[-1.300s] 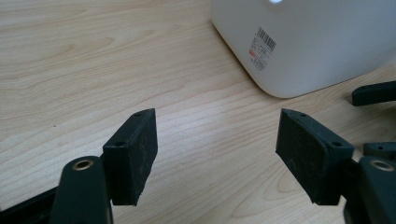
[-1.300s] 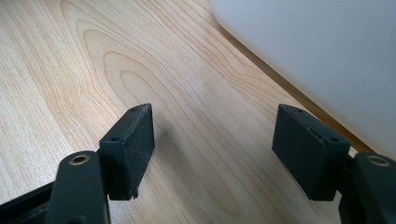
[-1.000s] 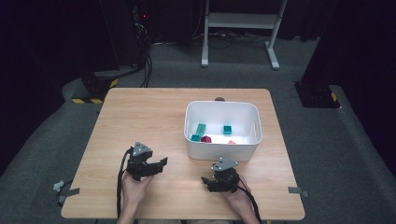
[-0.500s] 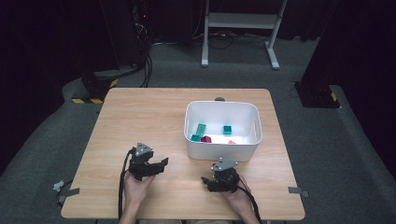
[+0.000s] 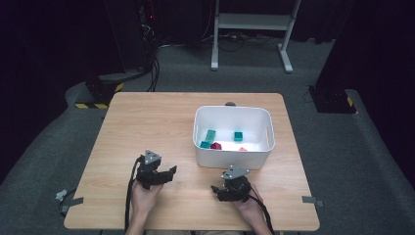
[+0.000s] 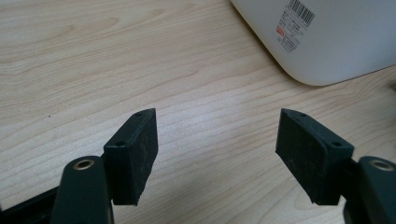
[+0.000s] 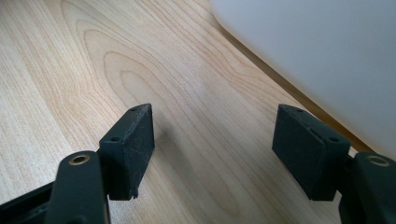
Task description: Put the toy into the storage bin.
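L gripper [image 5: 166,172] sits low over the wood table [image 5: 147,122], near its front edge; jaws spread wide w/ nothing between, just bare wood. R gripper [image 5: 218,191] is to its right, also at the front, jaws spread & empty. White bin [image 5: 234,159] stands just beyond both, close to the R one, right of centre; inside are green blocks [image 5: 210,134], a red one [image 5: 216,145] & an orange one [image 5: 242,149].

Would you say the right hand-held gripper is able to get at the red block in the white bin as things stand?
Probably yes. The right hand-held gripper is open and empty just in front of the white bin, which has no lid. The red block lies near that front wall, so it must go over the rim.
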`<state>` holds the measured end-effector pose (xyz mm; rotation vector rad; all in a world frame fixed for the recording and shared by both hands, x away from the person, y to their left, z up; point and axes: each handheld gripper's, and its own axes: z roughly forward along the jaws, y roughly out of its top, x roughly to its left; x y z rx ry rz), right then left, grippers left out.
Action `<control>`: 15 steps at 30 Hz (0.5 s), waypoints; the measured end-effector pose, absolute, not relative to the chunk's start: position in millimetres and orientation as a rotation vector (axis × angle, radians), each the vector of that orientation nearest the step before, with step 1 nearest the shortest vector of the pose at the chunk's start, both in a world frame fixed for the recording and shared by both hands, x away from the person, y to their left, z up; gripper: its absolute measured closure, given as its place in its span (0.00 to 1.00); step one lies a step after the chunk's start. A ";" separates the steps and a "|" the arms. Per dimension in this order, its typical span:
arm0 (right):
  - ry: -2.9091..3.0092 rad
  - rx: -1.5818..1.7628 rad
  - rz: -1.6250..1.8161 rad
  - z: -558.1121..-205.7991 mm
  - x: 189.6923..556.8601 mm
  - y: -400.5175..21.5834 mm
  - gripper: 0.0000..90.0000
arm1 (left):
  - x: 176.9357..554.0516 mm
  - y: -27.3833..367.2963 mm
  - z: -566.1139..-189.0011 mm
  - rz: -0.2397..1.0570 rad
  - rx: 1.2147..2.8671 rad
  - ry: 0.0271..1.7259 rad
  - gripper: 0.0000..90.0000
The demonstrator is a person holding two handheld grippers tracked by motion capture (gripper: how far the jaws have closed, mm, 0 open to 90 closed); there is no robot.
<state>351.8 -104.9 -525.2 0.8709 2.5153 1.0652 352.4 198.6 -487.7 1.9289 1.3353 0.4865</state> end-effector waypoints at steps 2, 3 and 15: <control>2.515 0.871 1.065 -525.2 351.7 -104.9 0.33 | 352.8 198.5 -489.2 0.489 1.925 1.340 0.33; 2.515 0.871 1.065 -525.2 351.7 -104.9 0.33 | 353.1 198.6 -490.1 0.488 1.923 1.343 0.33; 2.515 0.871 1.065 -525.2 351.7 -104.9 0.33 | 356.0 196.5 -497.3 0.503 1.934 1.356 0.33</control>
